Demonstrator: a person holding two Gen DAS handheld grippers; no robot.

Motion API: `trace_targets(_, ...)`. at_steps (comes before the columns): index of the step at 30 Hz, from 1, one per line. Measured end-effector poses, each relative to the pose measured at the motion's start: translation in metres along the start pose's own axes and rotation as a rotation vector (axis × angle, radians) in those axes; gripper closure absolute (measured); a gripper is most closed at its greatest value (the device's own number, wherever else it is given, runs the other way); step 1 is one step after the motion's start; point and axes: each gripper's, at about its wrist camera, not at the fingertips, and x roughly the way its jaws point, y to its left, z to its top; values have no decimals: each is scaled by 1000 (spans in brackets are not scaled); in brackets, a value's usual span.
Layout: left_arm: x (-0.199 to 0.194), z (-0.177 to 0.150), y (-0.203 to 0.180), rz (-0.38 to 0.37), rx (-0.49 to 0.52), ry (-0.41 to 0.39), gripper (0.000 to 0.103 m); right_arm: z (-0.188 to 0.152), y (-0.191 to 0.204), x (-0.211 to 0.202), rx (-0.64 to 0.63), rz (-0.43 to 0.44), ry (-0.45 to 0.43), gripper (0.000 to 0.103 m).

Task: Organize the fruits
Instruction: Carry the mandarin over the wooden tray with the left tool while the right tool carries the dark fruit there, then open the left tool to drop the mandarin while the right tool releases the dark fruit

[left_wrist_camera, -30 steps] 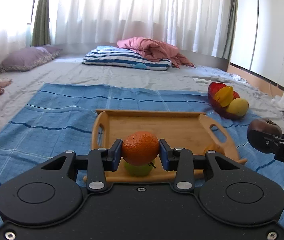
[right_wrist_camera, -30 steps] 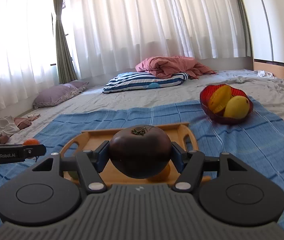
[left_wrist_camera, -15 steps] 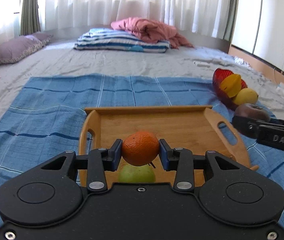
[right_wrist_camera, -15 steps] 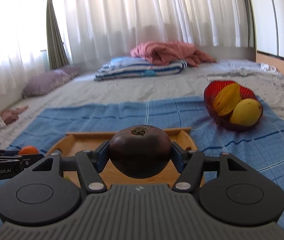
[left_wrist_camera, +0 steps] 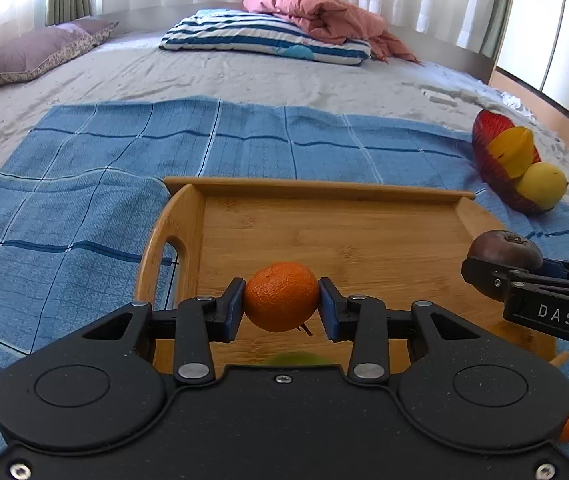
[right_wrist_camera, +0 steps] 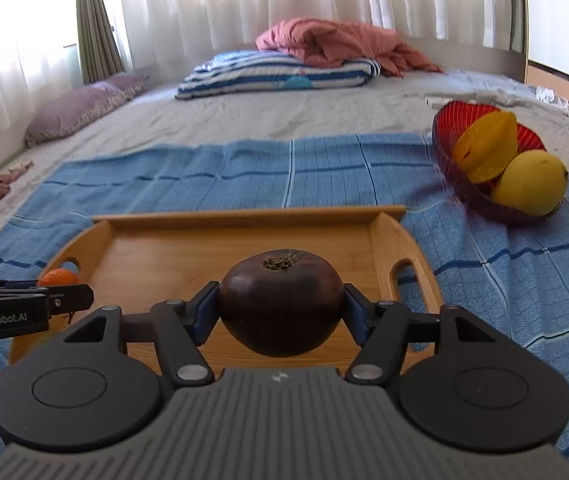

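So there's a big blue checked blanket (left_wrist_camera: 84, 208) spread over the bed, with a wooden tray (right_wrist_camera: 244, 216) sitting on it. Off to the right on the blanket is a red bowl (right_wrist_camera: 450, 120) holding a starfruit (right_wrist_camera: 488, 146) and a yellow mango (right_wrist_camera: 530, 188). Left gripper (left_wrist_camera: 281, 307) is clamped on an orange (left_wrist_camera: 281, 296), right gripper (right_wrist_camera: 280, 310) on a dark purple tomato-looking fruit (right_wrist_camera: 280, 304) — both held over the tray, side by side.
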Motion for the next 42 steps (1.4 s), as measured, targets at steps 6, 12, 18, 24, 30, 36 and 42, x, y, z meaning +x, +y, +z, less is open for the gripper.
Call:
trace_targets(6, 17, 0, 4, 11, -1, 19, 66, -6, -3, 16, 8, -20, 39, 37)
trace_targets(12, 25, -2, 1, 14, 11, 31, 66, -9, -6, 22, 7, -30, 54, 37)
trace_targets(18, 32, -4, -2, 24, 22, 41, 66, -11, -8, 25, 12, -33, 62, 37)
trace_targets(24, 36, -6, -4, 35, 30, 49, 66, -10, -8, 29, 7, -41, 67, 37)
trace_targets(30, 39, -10, -4, 31, 41, 57, 66, -12, -9, 32, 10, -41, 67, 37)
trace_targets(36, 38, -14, -6, 40, 64, 48, 66, -13, -9, 33, 6, -41, 64, 36)
trace_targets(42, 38, -15, -7, 44, 64, 43, 66, -17, -9, 32, 0, -39, 67, 35)
